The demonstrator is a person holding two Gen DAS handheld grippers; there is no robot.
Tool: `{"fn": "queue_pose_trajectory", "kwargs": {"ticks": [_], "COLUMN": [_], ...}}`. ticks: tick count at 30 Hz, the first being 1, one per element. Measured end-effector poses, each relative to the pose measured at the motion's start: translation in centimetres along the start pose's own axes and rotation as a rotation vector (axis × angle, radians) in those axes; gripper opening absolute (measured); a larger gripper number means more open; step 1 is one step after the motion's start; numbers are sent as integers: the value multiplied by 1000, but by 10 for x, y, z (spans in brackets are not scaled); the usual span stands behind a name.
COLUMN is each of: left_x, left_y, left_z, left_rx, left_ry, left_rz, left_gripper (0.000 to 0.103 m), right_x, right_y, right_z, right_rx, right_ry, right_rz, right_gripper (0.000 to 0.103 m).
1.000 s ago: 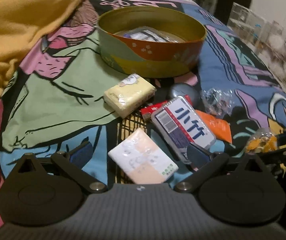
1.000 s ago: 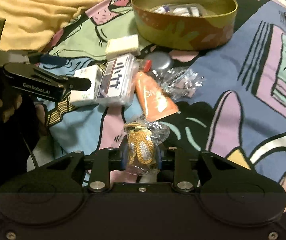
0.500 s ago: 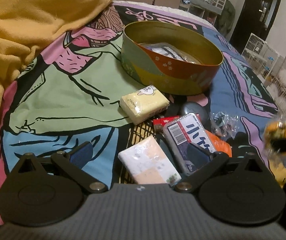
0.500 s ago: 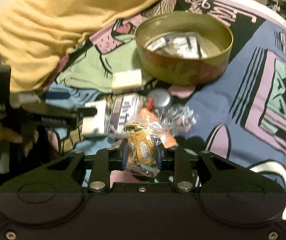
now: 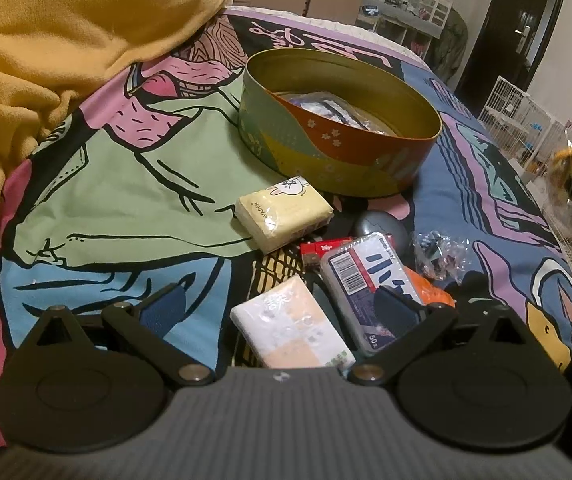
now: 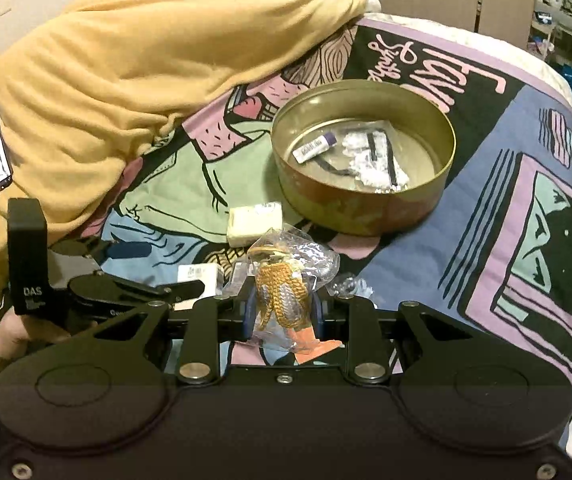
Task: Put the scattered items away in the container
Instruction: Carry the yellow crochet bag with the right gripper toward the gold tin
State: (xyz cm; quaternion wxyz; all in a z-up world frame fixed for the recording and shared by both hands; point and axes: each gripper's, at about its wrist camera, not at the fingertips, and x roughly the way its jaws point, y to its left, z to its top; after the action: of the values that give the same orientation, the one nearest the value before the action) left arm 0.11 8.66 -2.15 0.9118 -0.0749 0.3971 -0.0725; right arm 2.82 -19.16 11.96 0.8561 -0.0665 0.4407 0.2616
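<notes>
Release of the crinkly bag with the knitted toy [image 6: 282,292], now pinched in the right gripper [image 6: 282,312] above the bedspread [image 6: 485,208], is best delayed until the tin [image 6: 365,200] is centred below, while the left gripper [image 5: 282,316] is held spread wide.

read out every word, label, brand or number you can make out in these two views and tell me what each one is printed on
"DAS": on the black body of the left gripper, seen from the right wrist view.
"50": corner of the grey barcoded pack; its big blue characters I can't make out for sure.
Yellow tissue pack: small side print, too blurred.
Bedspread: large pink lettering, upside down, unreadable.
Tube in the round tin: label too small.
</notes>
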Motion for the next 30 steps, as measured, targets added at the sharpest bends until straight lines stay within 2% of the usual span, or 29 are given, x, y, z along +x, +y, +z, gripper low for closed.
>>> {"fn": "queue_pose_trajectory", "kwargs": {"ticks": [11,30], "left_x": [3,7], "left_y": [1,9], "left_z": [0,1], "left_rx": [-14,-68], "left_ry": [13,11], "left_rz": [-5,-27], "left_gripper": [103,103], "right_x": [-1,34], "right_y": [1,-11], "right_z": [21,73], "right_rx": [-12,-31], "right_ry": [-19,-6], "right_rz": [10,-15], "right_gripper": [25,25]}}
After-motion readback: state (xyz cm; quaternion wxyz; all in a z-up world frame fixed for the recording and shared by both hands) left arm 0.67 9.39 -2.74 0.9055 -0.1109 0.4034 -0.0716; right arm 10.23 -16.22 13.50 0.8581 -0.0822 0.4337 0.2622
